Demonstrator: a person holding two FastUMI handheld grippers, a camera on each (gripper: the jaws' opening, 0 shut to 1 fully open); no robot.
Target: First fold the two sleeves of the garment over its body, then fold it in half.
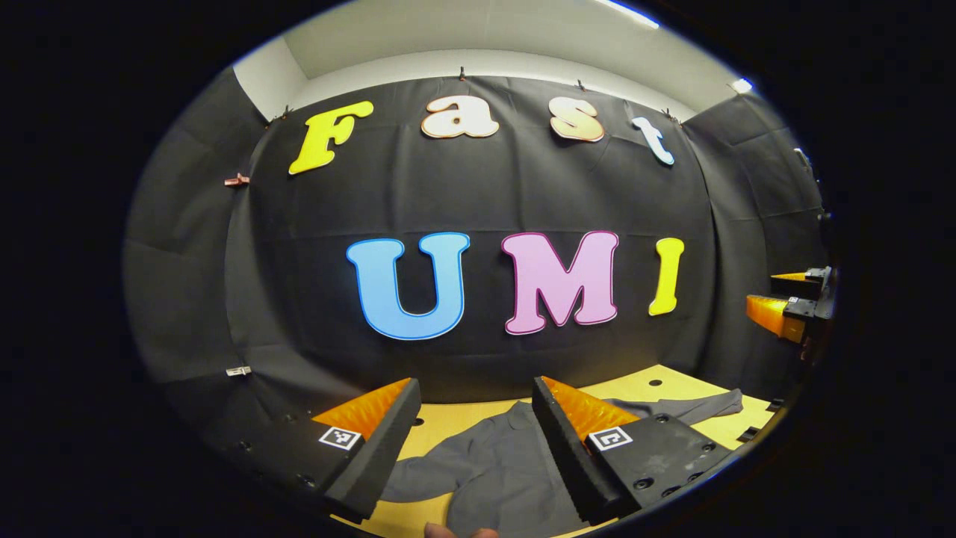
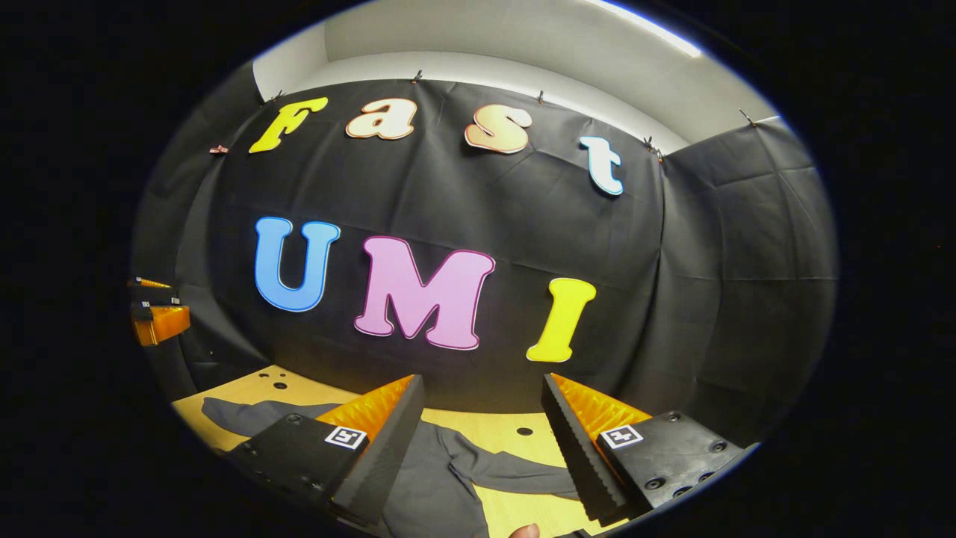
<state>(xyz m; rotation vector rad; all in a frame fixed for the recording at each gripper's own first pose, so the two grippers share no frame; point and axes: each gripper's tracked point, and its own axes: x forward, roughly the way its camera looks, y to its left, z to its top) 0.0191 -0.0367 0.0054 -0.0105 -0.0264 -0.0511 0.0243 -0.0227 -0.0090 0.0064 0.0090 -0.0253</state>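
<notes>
The left hand-held gripper [image 1: 476, 433] is hovering above the desk with its two fingers spread wide apart and nothing between them. The right hand-held gripper [image 2: 482, 437] is holding the same posture in the right gripper view: fingers spread, gripping nothing, raised clear of the fabric.

The garment [image 1: 493, 471] is a dark grey piece of clothing and is lying on the desk [image 1: 635, 387], spread out below both tools. In the left gripper view its body is showing through the gap between the fingers, and one sleeve [image 1: 694, 407] is extending outward toward the right side of that view, lying flat on the wood. In the right gripper view the garment [image 2: 429, 478] is again lying beneath the open fingers, with one sleeve [image 2: 246, 415] reaching toward the left of that view and another sleeve [image 2: 515, 471] running across the desk [image 2: 515, 418] between the fingers. Neither sleeve is lying over the body.

The desk surface is light wood with small dark holes in it. The right hand-held gripper [image 1: 784, 302] is also appearing at the right edge of the left gripper view, and the left hand-held gripper [image 2: 157, 310] at the left edge of the right gripper view, both held well above the desk. A fingertip [image 1: 448, 531] is showing at the bottom edge of the left gripper view.
</notes>
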